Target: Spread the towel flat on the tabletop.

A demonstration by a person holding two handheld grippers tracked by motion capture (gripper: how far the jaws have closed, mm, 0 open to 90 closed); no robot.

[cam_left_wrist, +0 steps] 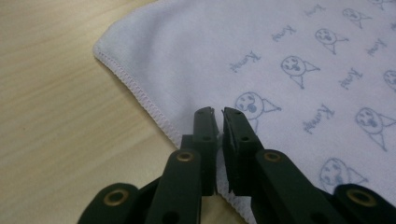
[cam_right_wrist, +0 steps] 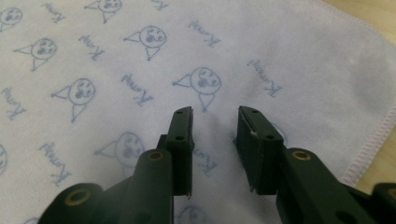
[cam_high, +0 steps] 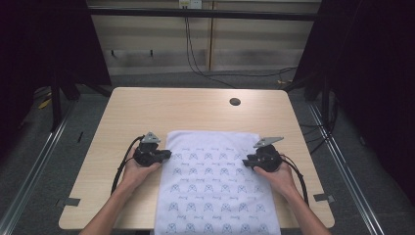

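White cloth (cam_high: 215, 181) printed with small blue faces and script lies flat on the tabletop (cam_high: 147, 107), centred left to right. It runs from about mid-depth to the near edge, where it hangs over. Far half of the tabletop is bare wood, apart from a round dark hole (cam_high: 235, 102) near the far right corner.

Left gripper (cam_high: 166, 154) sits at the cloth's left edge, not far from its far left corner, held in the person's left hand (cam_high: 138, 170). In the left gripper view the two black jaws stand nearly together, a thin slit between them, right over the stitched hem (cam_left_wrist: 140, 91). Hem passes under and between the jaws; a bit of cloth edge appears pinched there.

Right gripper (cam_high: 247, 161) sits over the cloth near its right edge, level with the left one, held in the right hand (cam_high: 278, 177). In the right gripper view its jaws stand apart with a clear gap, flat cloth (cam_right_wrist: 140, 70) showing between and beneath them, nothing clamped. Stitched right hem (cam_right_wrist: 373, 140) lies just to the side of the jaws.

Cables trail from both grippers toward the near edge.
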